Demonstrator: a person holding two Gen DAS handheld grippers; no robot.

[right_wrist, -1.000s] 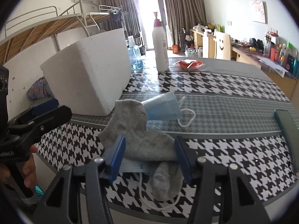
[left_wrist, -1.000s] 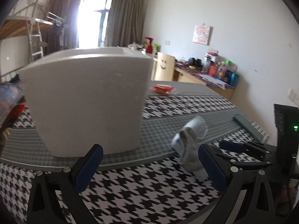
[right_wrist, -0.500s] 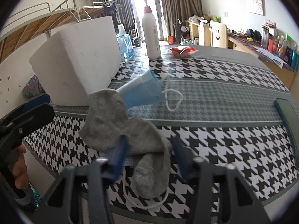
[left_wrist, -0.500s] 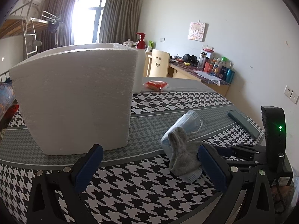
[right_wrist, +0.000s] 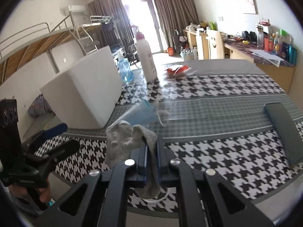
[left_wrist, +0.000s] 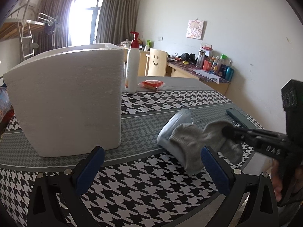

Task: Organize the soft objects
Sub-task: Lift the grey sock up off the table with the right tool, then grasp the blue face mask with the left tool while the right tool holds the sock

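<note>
**Right hand-held gripper clamps the grey sock beside the foam box**

Your right hand-held gripper [right_wrist: 151, 157] has just been closing, and its blue pads now pinch the grey sock [right_wrist: 123, 141] between them. The sock bunches up above the jaws and hangs limp below them, its toe end dangling toward the edge of the surface [right_wrist: 217, 113]. Seen from your left side, the sock [left_wrist: 191, 140] droops from the black tips of that gripper, to the right of the white foam box [left_wrist: 66, 102] and nearer to you than it.

A light blue face mask [right_wrist: 140, 113] lies just behind the sock, between it and the foam box, partly lifted off the houndstooth cloth; its white ear loop trails to the right.

Your left hand-held gripper [left_wrist: 151, 170] has its jaws wide apart with nothing between the pads, in front of the foam box's near right corner.

Beyond the foam box stand a white pump bottle [left_wrist: 132, 70] and a red packet [left_wrist: 151, 84]. A dark flat case [right_wrist: 284, 130] lies far to the right of the box.
</note>
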